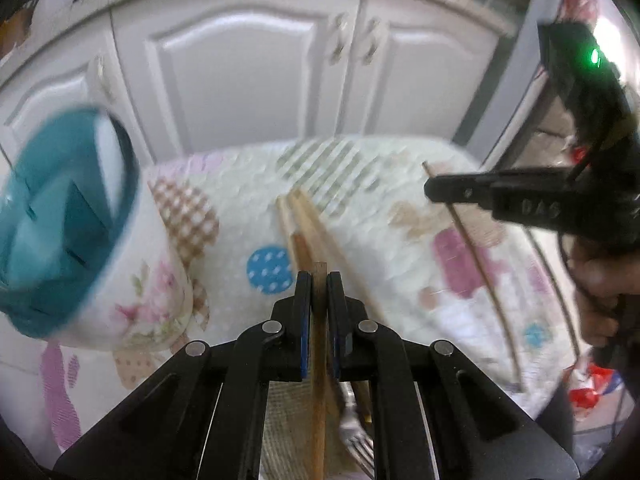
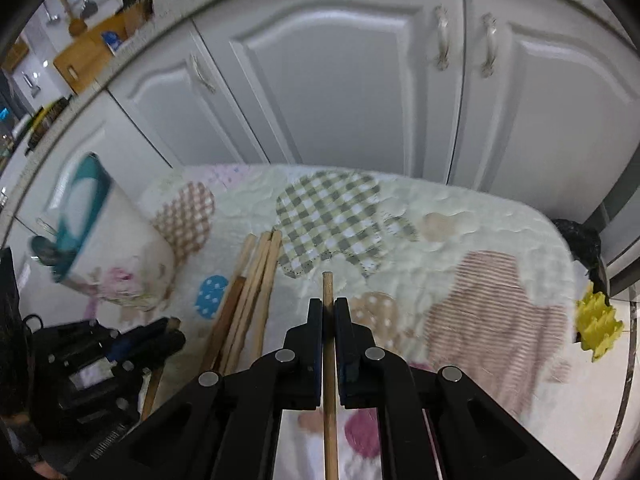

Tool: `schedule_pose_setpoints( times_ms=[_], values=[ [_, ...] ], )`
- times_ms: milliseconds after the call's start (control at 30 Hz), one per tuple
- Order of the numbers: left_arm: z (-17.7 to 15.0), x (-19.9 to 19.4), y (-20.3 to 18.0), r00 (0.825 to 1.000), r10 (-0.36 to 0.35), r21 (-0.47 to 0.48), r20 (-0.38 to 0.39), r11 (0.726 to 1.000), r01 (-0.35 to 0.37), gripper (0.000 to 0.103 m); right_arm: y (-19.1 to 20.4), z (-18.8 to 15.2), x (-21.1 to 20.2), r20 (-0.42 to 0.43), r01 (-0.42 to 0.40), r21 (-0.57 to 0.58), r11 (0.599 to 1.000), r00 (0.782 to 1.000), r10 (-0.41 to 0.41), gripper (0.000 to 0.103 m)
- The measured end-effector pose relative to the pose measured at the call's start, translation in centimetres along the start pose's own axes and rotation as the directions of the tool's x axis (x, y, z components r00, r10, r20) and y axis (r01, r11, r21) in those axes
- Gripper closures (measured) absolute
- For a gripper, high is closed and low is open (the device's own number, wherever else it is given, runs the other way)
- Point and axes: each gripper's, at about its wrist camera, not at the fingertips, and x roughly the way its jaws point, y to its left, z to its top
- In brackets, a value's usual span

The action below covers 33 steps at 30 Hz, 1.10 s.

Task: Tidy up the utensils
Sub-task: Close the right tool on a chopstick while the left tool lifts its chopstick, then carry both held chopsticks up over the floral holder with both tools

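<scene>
Chopsticks everywhere: leftmost sits the floral holder (image 1: 120, 264), then loose ones (image 2: 250, 300) on the quilt (image 2: 460, 240). Left gripper (image 1: 319, 280) pinches a wooden chopstick (image 1: 319, 360), right gripper (image 2: 328, 306) clamps a thin chopstick (image 2: 329, 400). Light, stiff, probably slippery, so grab mid-shaft.

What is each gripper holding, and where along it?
Left gripper: a chopstick, near its end. Right gripper: another chopstick, near its end too.

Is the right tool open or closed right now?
Closed: the right tool pinches a single chopstick between its jaws, no gap either side.
</scene>
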Motion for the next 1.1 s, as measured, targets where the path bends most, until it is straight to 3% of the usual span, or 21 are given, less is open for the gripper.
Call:
schedule_pose_setpoints(
  times_ms=[167, 433, 767, 1100],
  values=[
    [2.1, -3.9, 0.1, 0.995, -0.08, -0.015, 0.064, 0.997, 0.081, 0.097, 1.4, 0.1, -5.1, 0.079, 0.019, -0.017, 1.0, 0.997, -0.017, 0.098],
    [2.8, -8.9, 1.3, 0.986, -0.067, -0.029, 0.151, 0.997, 0.073, 0.097, 4.4, 0.0, -11.2, 0.175, 0.042, -0.06, 0.997, 0.984, -0.031, 0.098],
    [3.0, -13.2, 2.1, 0.986, -0.063, -0.008, 0.154, 0.998, 0.065, 0.097, 7.0, -1.2, -15.0, 0.175, 0.127, -0.129, 0.984, 0.979, -0.103, 0.098],
    [3.4, -15.9, 1.9, 0.988, -0.097, 0.038, 0.124, 0.995, 0.093, 0.097, 7.5, -1.6, -18.0, 0.185, 0.151, -0.15, 0.977, 0.975, -0.123, 0.098]
  ],
)
